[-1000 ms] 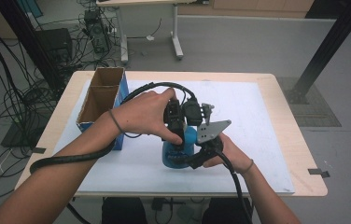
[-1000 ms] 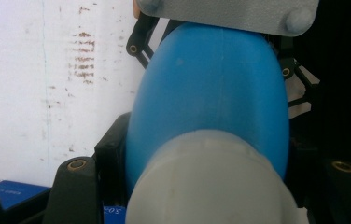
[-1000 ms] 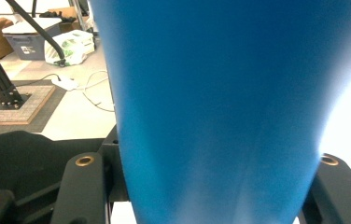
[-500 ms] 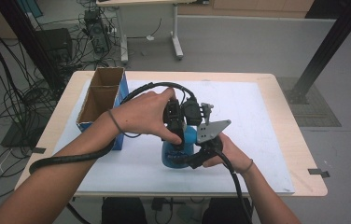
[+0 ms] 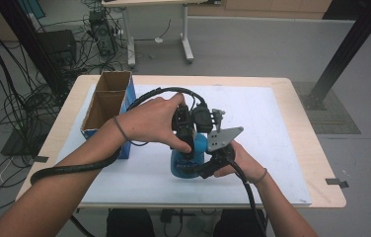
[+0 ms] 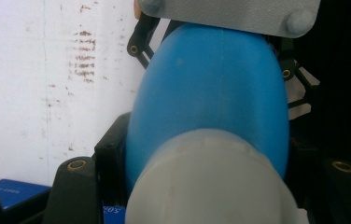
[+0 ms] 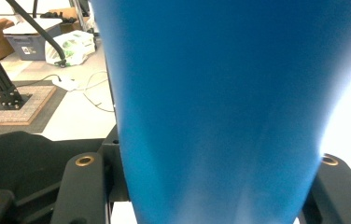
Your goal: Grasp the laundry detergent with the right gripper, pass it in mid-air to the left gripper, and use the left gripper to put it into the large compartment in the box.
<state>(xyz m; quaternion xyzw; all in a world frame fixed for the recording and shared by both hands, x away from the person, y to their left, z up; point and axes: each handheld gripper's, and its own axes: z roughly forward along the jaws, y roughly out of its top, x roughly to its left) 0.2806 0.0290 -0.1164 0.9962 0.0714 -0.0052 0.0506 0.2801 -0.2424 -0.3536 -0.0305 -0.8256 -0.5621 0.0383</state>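
A blue bottle (image 5: 188,162) stands on the white mat (image 5: 272,123) at mid-table, held from two sides. My left gripper (image 5: 185,140) comes down from above, and in the left gripper view its jaws close on the bottle's whitish cap (image 6: 211,182), with the blue body (image 6: 211,93) beyond. My right gripper (image 5: 207,167) reaches in from the right, low down. In the right gripper view its jaws clamp the blue body (image 7: 220,93). The right gripper's grey plate (image 5: 224,137) covers part of the bottle.
An open cardboard box with blue sides (image 5: 105,107) stands on the table's left part, close to my left forearm. The left gripper's thick cable (image 5: 159,93) arcs over the mat. The wooden table edge (image 5: 316,148) runs along the right.
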